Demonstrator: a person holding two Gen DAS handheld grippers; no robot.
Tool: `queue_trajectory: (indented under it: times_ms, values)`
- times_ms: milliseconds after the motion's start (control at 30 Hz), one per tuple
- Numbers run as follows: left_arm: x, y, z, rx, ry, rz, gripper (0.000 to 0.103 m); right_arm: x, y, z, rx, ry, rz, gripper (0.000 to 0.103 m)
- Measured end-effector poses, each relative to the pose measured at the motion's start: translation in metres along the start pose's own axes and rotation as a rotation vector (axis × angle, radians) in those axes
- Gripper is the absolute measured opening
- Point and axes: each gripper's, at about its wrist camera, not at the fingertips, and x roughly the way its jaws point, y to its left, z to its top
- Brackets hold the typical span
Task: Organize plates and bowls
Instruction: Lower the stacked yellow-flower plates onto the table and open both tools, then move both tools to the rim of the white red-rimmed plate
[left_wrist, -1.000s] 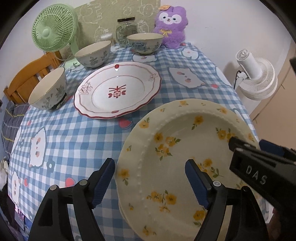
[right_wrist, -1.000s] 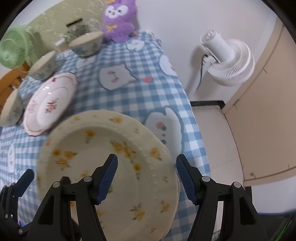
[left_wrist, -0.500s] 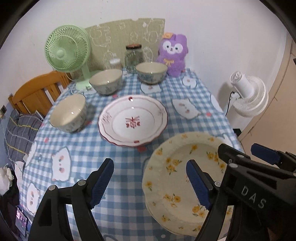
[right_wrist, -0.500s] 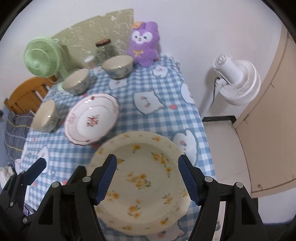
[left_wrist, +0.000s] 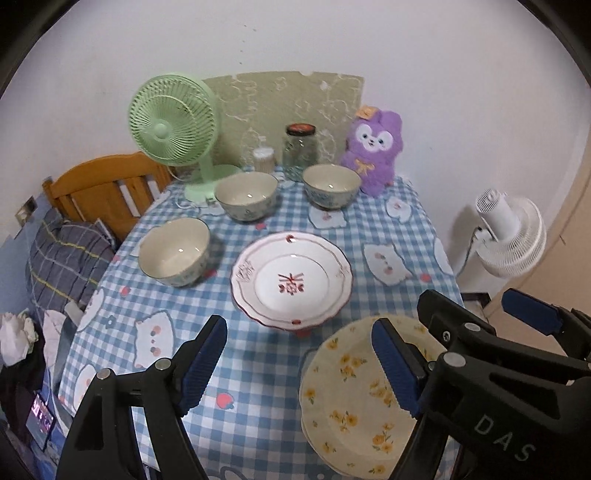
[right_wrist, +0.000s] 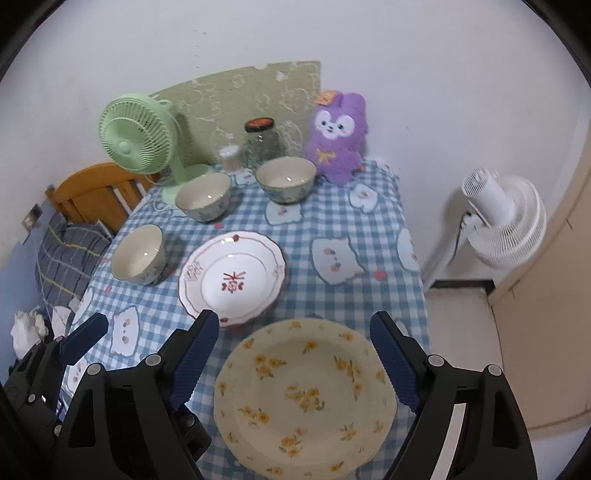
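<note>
Right wrist view is looking down on the yellow-flowered plate (right_wrist: 304, 400), which is lying flat at the near edge of the table (right_wrist: 373, 266) (there seems to be a second rim just under it, as of a stack). The right gripper (right_wrist: 295, 363) is hovering above it, its jaws having just been opening; they are standing wide and released, the plate lying below them and touching neither pad. Just beyond the plate, the red-trimmed white plate (right_wrist: 232, 275) is sitting near the middle of the blue checked cloth. Three bowls are standing upright and apart: one left of that plate (right_wrist: 138, 254), two farther back (right_wrist: 203, 197) (right_wrist: 286, 179). Behind them a glass jar (right_wrist: 260, 142), a green fan (right_wrist: 135, 134) and a purple plush toy (right_wrist: 338, 134) are lining the wall. In the left wrist view the left gripper (left_wrist: 299, 362) is hanging released over bare cloth, with nothing between its jaws. A white fan (right_wrist: 504, 221) is standing on the floor to the right.
</note>
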Motion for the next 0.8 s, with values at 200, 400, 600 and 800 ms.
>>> queue_trajectory:
  times_ms: [200,400,600,800]
  values:
    - [0.004,0.004,0.009,-0.031,-0.012,0.039,0.082,0.009,0.01,0.014,-0.055,-0.025,0.011,0.087]
    - [0.02,0.014,0.019,-0.044,-0.001,0.057,0.082,0.029,0.019,0.028,-0.073,-0.021,0.01,0.087]
    - [0.04,0.024,0.03,-0.023,-0.003,0.041,0.082,0.053,0.028,0.039,-0.054,-0.015,-0.006,0.087]
    - [0.069,0.039,0.041,0.003,0.01,0.023,0.082,0.082,0.04,0.047,-0.043,0.0,-0.017,0.087]
